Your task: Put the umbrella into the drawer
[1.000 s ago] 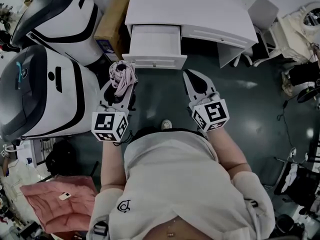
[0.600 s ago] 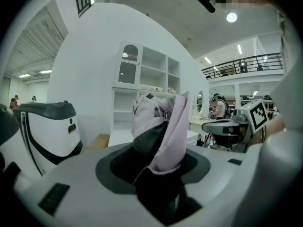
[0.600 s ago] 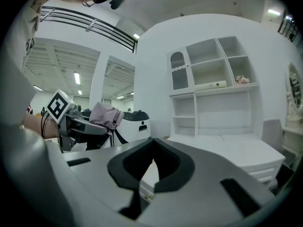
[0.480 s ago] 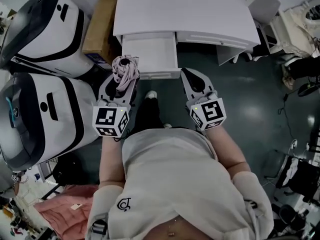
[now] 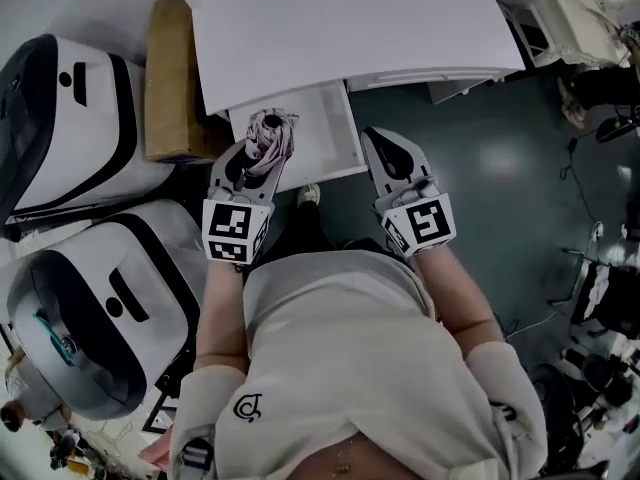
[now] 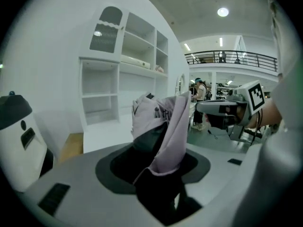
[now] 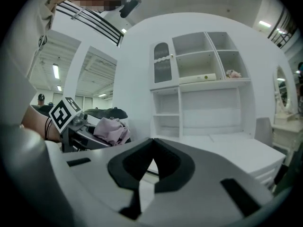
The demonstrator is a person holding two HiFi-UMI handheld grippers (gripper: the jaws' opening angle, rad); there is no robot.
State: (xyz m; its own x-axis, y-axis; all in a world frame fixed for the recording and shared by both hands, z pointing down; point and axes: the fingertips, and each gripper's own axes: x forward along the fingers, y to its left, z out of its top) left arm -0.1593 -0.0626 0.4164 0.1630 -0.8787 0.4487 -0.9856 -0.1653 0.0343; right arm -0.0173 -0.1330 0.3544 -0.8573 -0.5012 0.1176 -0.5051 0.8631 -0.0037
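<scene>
A folded pale pink umbrella (image 5: 270,138) stands up between the jaws of my left gripper (image 5: 258,153), which is shut on it. It hangs over the front left corner of the open white drawer (image 5: 322,128) of the white desk (image 5: 350,28). In the left gripper view the umbrella (image 6: 161,124) fills the gap between the jaws. My right gripper (image 5: 384,148) is at the drawer's right front corner, its jaws shut on nothing. In the right gripper view its tips (image 7: 152,143) meet, and the umbrella (image 7: 111,129) shows at the left.
A brown cardboard box (image 5: 168,78) stands left of the desk. Two large white and black rounded machines (image 5: 60,118) (image 5: 100,308) sit further left. A white shelf unit (image 7: 199,89) rises on the desk. A shoe (image 5: 308,196) is below the drawer front.
Both grippers have moved forward to the desk. The umbrella, still held by the left gripper, has gone from in front of the drawer to over its front left corner.
</scene>
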